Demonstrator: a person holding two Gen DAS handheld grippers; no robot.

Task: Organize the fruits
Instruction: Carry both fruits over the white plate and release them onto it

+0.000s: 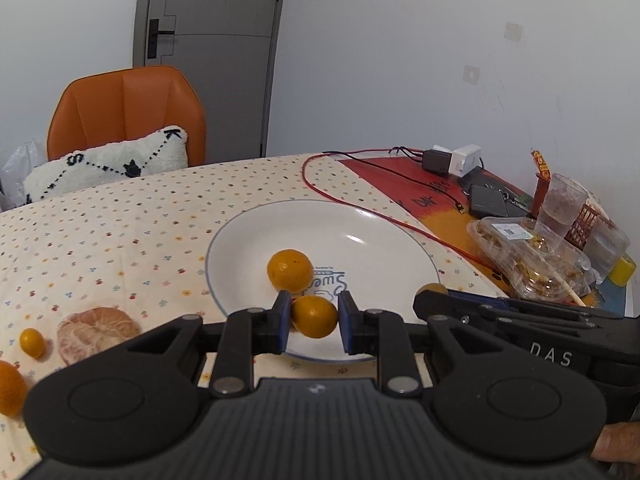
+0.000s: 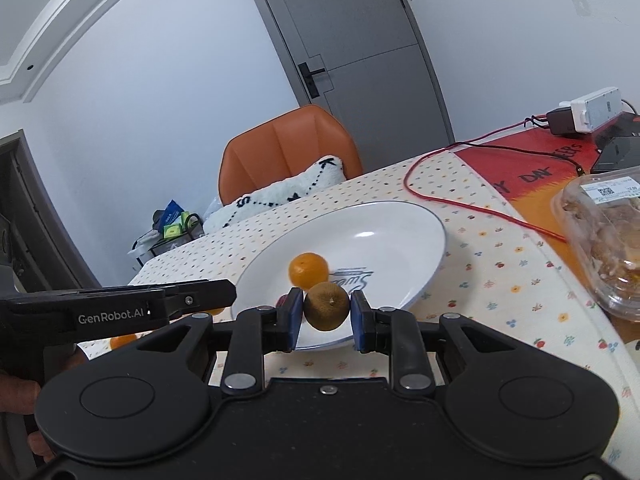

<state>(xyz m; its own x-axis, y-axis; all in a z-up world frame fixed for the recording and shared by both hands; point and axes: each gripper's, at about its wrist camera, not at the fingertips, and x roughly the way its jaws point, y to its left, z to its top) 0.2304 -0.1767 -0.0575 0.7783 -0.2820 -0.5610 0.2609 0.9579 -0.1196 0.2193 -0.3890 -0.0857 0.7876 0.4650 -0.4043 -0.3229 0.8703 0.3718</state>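
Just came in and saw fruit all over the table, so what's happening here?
A person is sorting fruit onto a white plate with a handheld tool in each hand. The left tool is shut on a small orange fruit, the right tool on a brownish kiwi-like fruit, both at the plate's near rim. One orange already lies on the plate. A peeled citrus and a tiny orange fruit wait on the tablecloth.

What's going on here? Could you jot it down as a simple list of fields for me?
Setting: table with a dotted tablecloth
Plate: white plate holding one orange
Left gripper: shut on a small orange fruit, above the plate's near rim
Right gripper: shut on a brown kiwi
Still on cloth: peeled citrus, small kumquat
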